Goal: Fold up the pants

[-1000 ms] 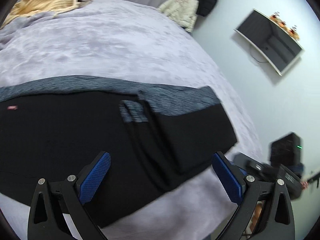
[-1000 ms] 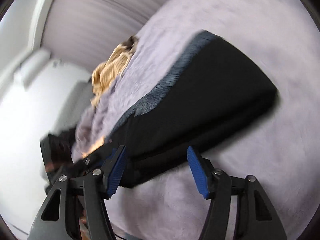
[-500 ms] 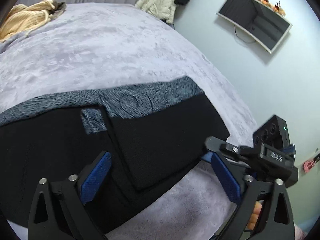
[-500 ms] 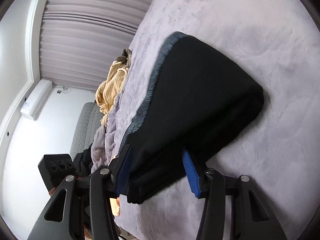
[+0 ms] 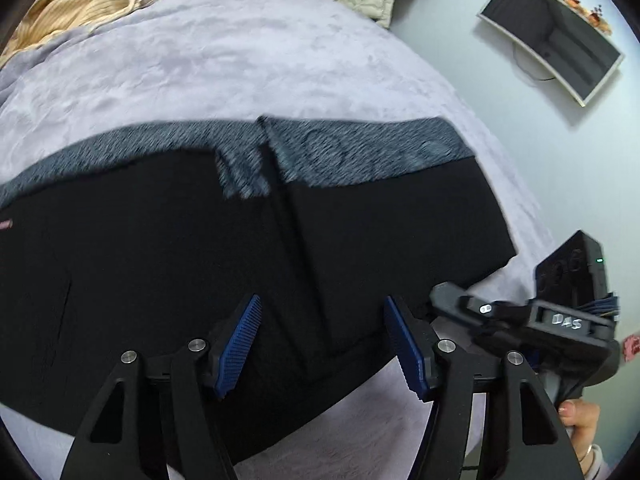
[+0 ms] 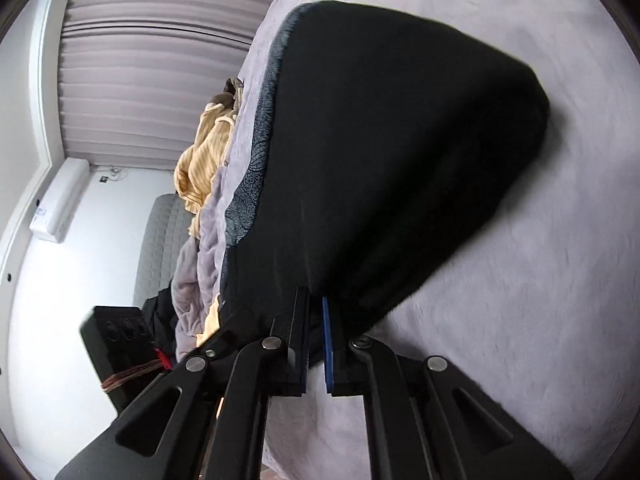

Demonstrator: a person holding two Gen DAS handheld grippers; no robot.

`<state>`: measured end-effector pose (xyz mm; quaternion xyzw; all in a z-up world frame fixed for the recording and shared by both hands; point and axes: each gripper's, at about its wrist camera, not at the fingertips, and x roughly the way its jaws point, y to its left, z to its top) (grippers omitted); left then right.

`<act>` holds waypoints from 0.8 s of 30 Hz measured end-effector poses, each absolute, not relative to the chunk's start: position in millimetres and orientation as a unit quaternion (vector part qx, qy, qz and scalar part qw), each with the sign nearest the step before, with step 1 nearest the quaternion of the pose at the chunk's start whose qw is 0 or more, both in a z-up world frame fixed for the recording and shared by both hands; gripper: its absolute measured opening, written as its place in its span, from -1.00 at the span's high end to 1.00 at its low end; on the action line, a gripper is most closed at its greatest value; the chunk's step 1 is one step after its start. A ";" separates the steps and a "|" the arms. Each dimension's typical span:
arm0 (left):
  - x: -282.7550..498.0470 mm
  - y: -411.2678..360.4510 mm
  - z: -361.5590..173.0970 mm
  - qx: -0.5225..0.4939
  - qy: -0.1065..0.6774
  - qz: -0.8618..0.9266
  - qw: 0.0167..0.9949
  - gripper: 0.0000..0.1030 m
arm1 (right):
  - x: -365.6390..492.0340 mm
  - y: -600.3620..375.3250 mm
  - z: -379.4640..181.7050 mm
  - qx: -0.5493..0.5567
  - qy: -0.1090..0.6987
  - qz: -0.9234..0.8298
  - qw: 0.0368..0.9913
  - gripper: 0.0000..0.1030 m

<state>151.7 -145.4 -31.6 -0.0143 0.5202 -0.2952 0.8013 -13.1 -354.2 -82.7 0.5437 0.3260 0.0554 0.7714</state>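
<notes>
black pants, part-folded on bed. right hand-held gripper clamped on near edge; left hand-held gripper open, empty. risk: single-point pinch dragging layers askew.

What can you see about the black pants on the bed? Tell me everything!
The black pants lie partly folded on the fuzzy lavender blanket. They look like soft knit, with a speckled grey band along the far edge and a tiny pink tag at one side. One end is doubled over, making a thick rounded fold. The right gripper has its jaws pinched on the near edge, while the left gripper sits open over the cloth.
</notes>
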 end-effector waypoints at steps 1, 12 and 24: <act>150.9 -142.4 -29.5 -0.018 0.518 -0.296 0.802 -0.29 | -12.6 -352.9 -79.3 0.535 0.329 0.061 0.776 0.89; 161.9 -162.8 22.4 -0.021 0.431 -0.285 0.856 -0.89 | -24.8 -392.6 6.6 0.439 0.271 0.025 0.856 0.78; 183.4 -212.8 -41.9 0.047 0.480 -0.247 0.841 -0.89 | 53.3 -424.1 -33.8 0.435 0.328 -0.058 0.837 0.82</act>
